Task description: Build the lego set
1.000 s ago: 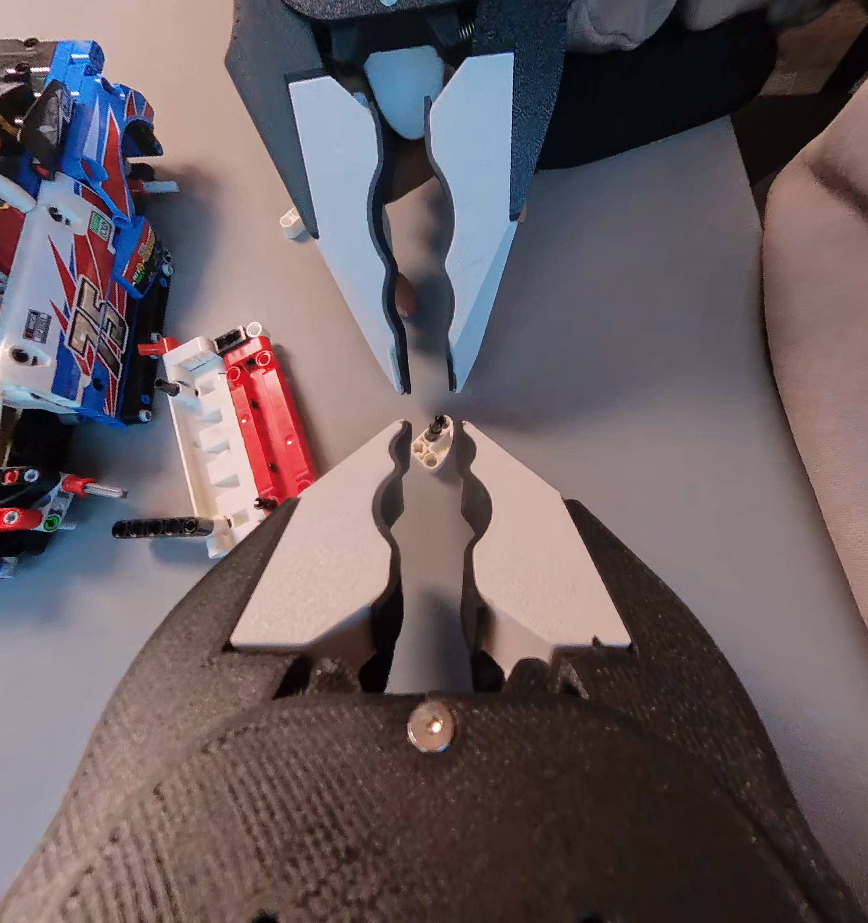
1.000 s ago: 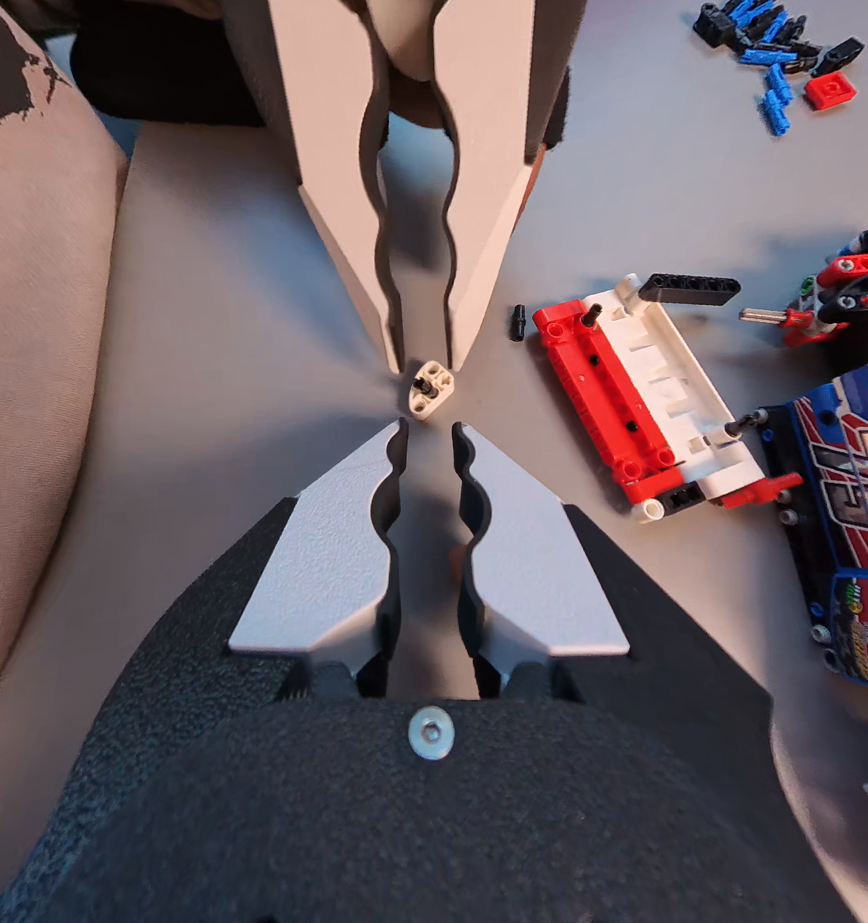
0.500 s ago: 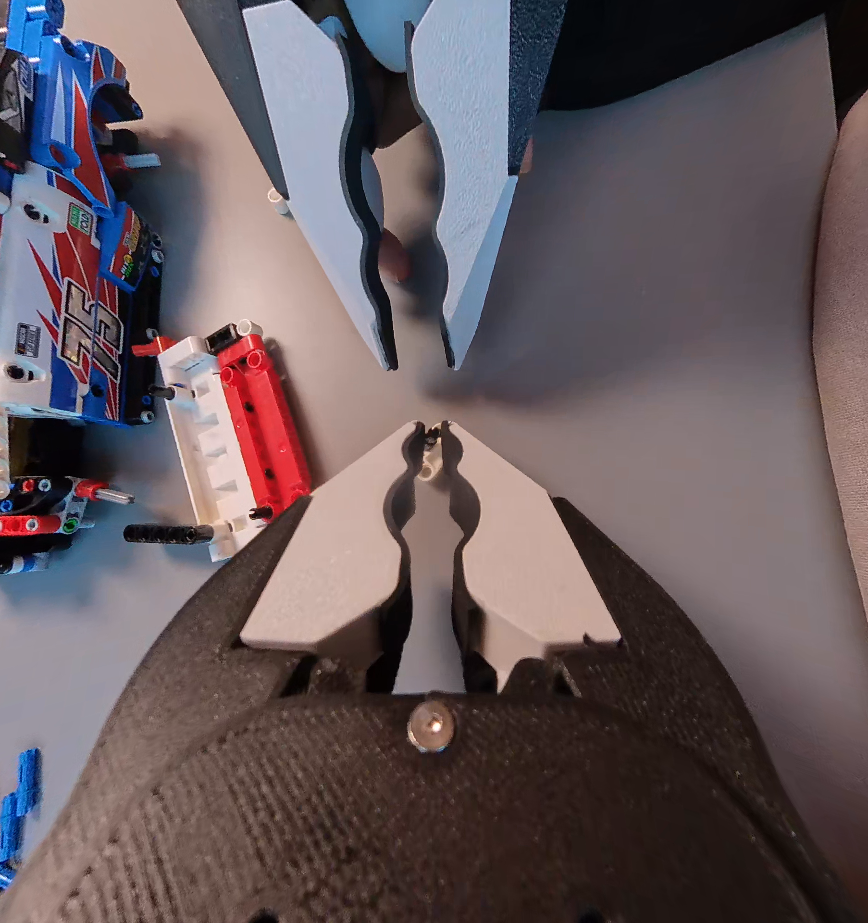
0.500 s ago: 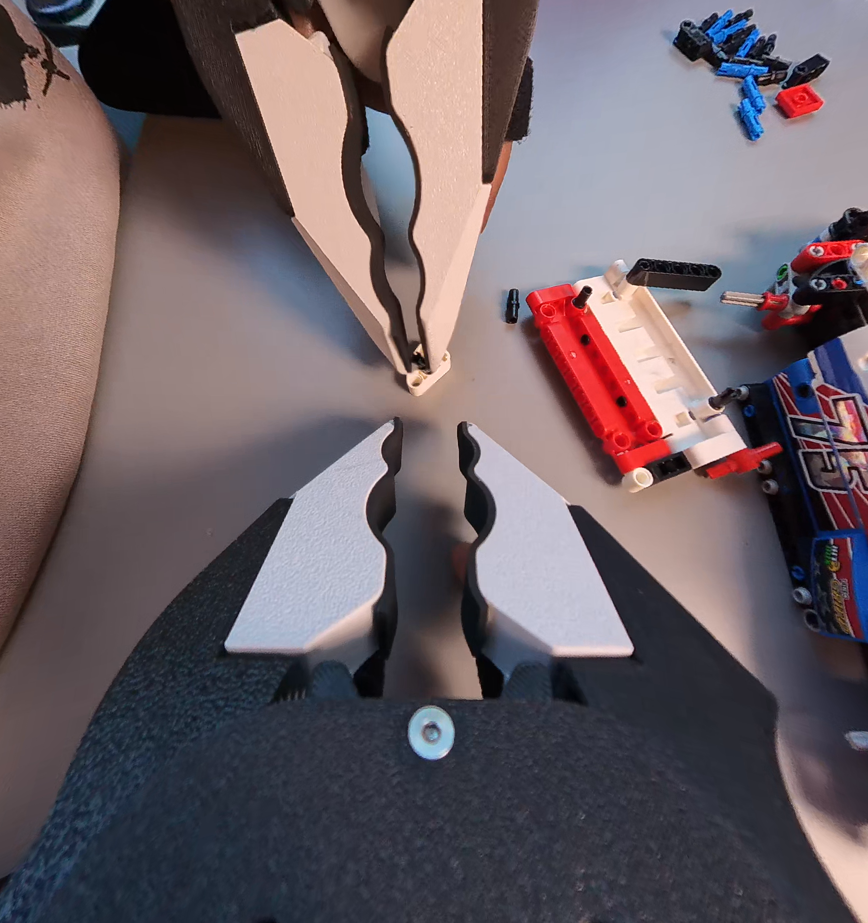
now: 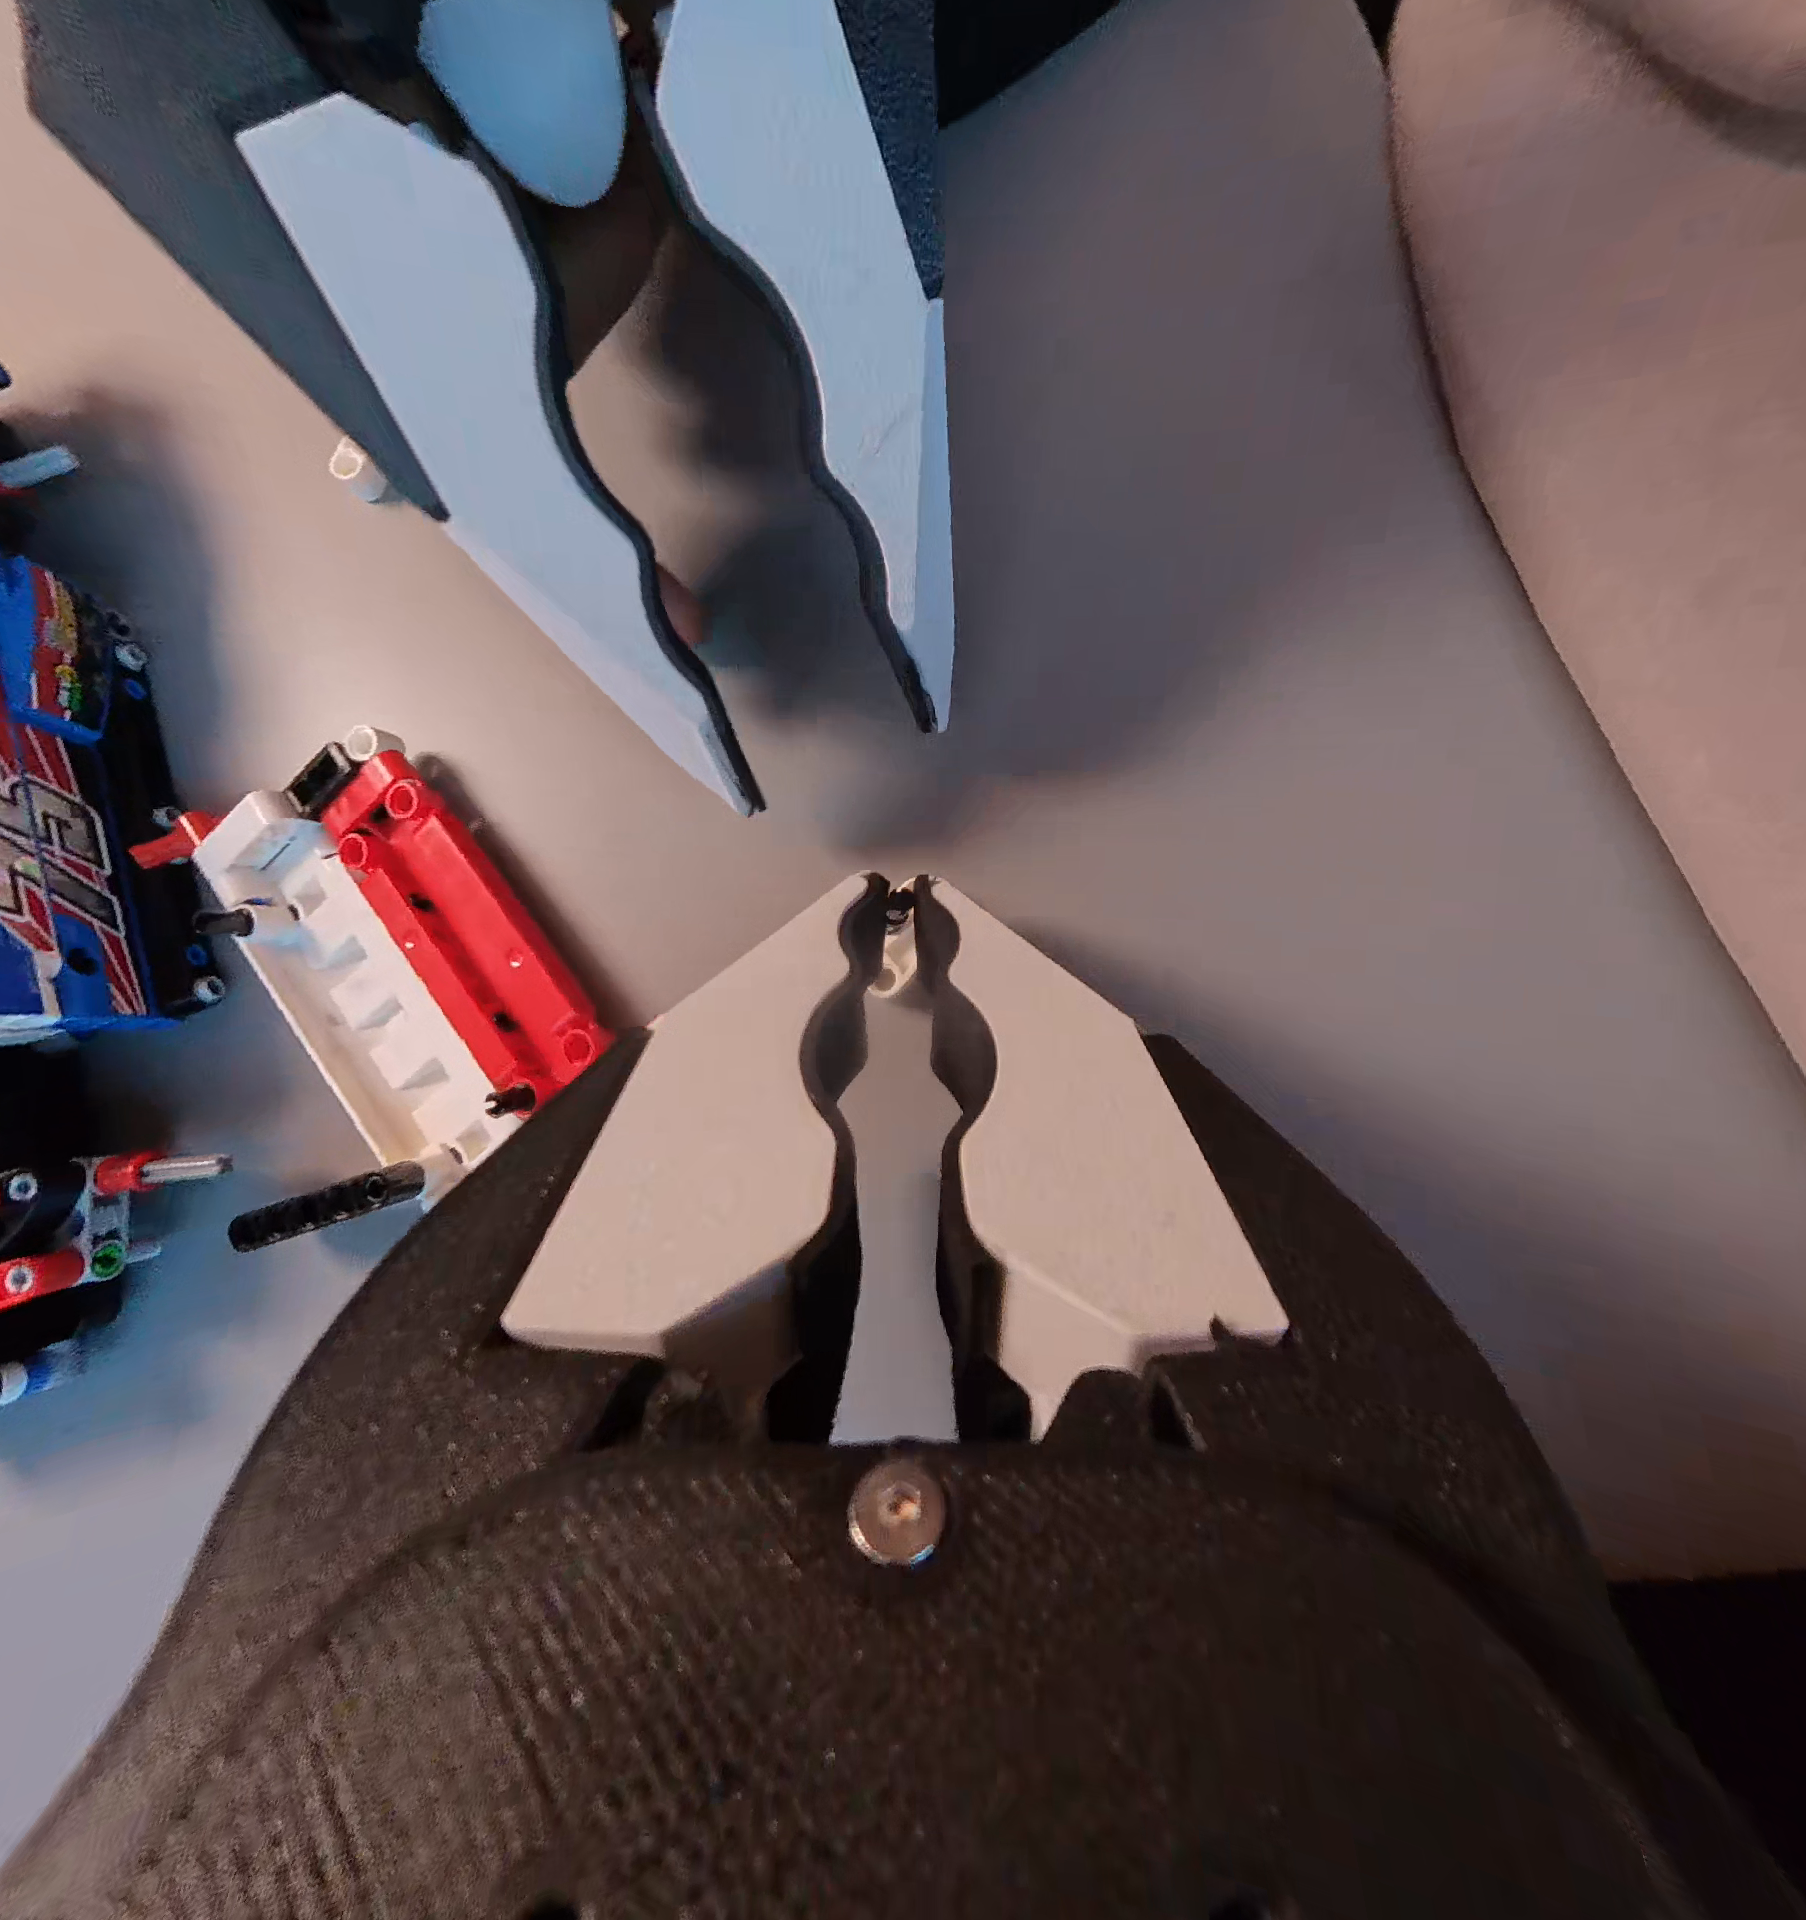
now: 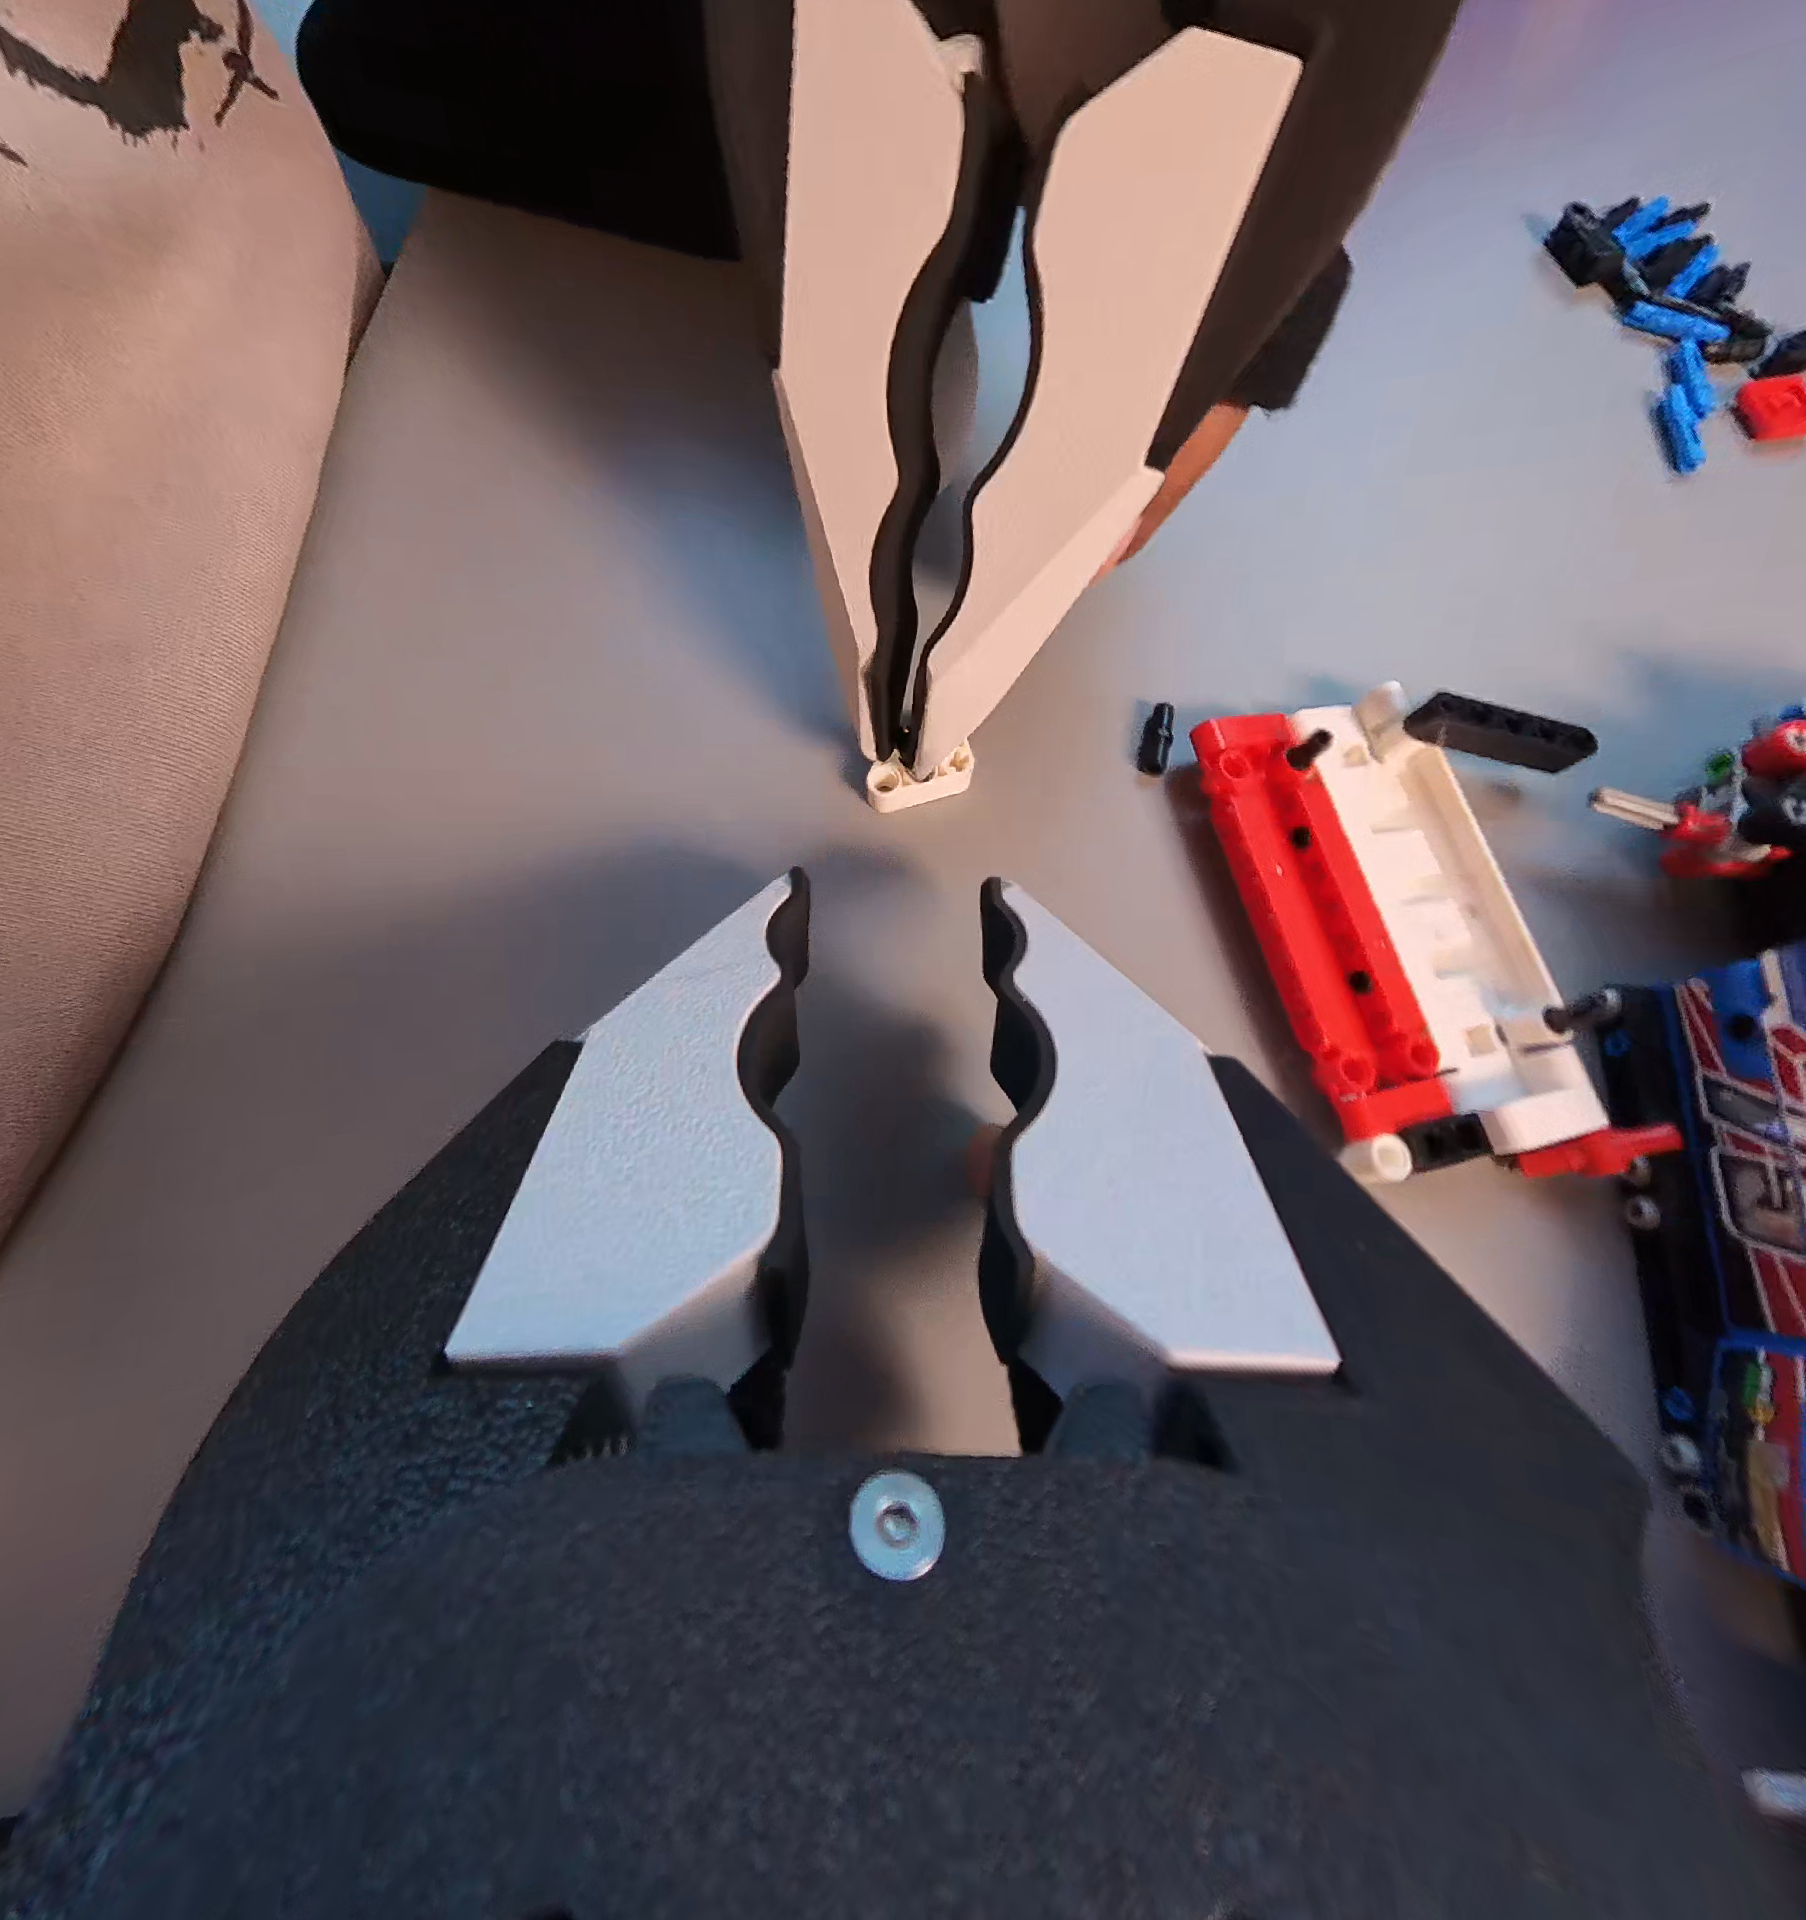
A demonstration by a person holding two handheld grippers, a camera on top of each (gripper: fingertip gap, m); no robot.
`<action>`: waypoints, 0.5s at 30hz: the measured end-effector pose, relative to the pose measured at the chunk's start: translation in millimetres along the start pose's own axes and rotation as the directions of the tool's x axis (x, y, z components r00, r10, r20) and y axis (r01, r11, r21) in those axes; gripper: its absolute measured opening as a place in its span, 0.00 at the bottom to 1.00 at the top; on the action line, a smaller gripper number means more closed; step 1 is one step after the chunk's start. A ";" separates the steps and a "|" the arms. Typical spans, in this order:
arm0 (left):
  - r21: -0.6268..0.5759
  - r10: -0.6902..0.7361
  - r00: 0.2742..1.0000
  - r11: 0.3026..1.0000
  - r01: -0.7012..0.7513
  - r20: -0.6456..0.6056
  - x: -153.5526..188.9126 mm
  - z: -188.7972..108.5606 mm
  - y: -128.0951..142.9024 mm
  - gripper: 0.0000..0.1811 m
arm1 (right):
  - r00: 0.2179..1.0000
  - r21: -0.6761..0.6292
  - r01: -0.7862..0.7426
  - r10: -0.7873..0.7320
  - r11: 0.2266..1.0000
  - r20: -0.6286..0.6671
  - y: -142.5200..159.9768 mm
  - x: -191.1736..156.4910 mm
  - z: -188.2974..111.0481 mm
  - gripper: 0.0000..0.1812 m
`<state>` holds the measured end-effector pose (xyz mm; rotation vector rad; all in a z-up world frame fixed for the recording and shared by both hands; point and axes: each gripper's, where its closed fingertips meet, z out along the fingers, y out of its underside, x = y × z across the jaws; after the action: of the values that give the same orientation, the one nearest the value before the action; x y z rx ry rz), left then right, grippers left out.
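My left gripper (image 5: 897, 885) is shut on a small white connector with a black pin (image 5: 891, 951), pinched at the fingertips just above the grey table. In the right wrist view the left gripper (image 6: 904, 743) comes down from the top with the white connector (image 6: 920, 787) at its tips. My right gripper (image 6: 894, 888) is open and empty, its tips a short way in front of the connector. It shows opposite in the left wrist view (image 5: 842, 764), jaws apart.
A red and white panel assembly (image 6: 1377, 935) with a black beam (image 6: 1501, 727) lies to the right, next to the blue, red and white car body (image 6: 1792, 1195). A loose black pin (image 6: 1153, 724), blue and black pins (image 6: 1668, 281) and a red plate (image 6: 1782, 405) lie beyond. Beige fabric (image 6: 99, 520) borders the table. Only a small space, under 4 cm, lies between the two pairs of fingers.
My left gripper has closed on the white connector, which lay free between its tips a second ago, and tilted it up. My right gripper has opened wider.
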<state>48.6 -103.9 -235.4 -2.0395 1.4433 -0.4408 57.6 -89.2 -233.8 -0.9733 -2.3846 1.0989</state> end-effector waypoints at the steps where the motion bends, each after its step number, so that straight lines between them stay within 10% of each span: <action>1: 0.006 0.015 0.999 1.000 -0.015 -0.030 3.1 -0.9 0.5 0.02 | 1.000 -0.013 0.023 -0.023 1.000 0.008 -2.3 0.3 4.1 0.19; 15: 0.017 0.077 0.995 0.997 -0.076 -0.060 17.8 -8.7 8.8 0.02 | 0.974 -0.138 0.199 -0.180 0.970 0.139 -20.5 -2.8 45.9 0.16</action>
<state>43.4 -124.9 -235.5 -1.9674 1.5443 -0.4839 25.2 -125.1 -247.7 -0.7211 -2.6319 0.9452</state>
